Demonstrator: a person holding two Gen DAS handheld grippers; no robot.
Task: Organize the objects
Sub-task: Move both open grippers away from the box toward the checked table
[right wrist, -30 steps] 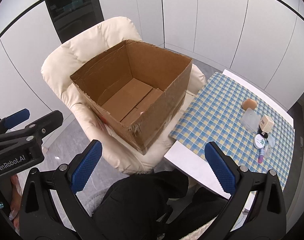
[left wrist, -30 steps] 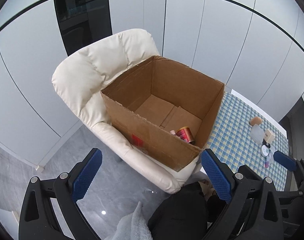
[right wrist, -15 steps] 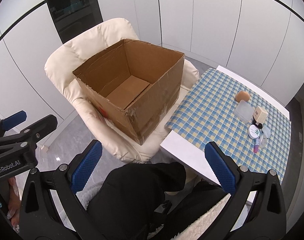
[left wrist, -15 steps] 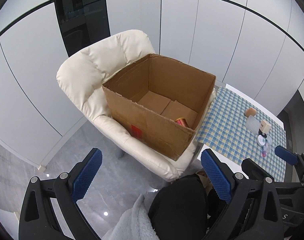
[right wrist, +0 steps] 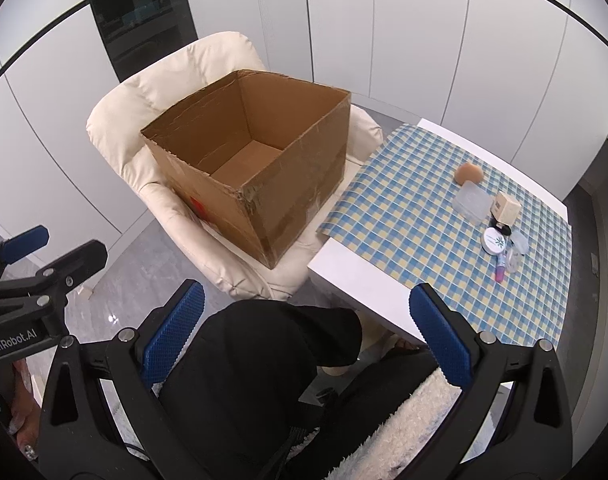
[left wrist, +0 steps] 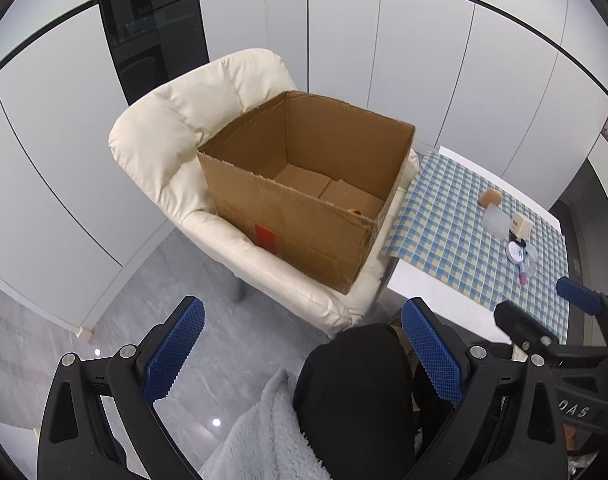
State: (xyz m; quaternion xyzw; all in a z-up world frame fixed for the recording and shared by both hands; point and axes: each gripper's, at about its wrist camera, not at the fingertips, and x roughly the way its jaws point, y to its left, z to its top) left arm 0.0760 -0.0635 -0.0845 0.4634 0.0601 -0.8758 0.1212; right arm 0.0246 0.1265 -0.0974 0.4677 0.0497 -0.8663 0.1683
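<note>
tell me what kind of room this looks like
Probably a room in a home, perhaps a dining or living area. A cream padded armchair holds an open brown cardboard box, a white table with a blue-and-yellow checked cloth stands beside it, and tall white cabinet panels line the wall.
</note>
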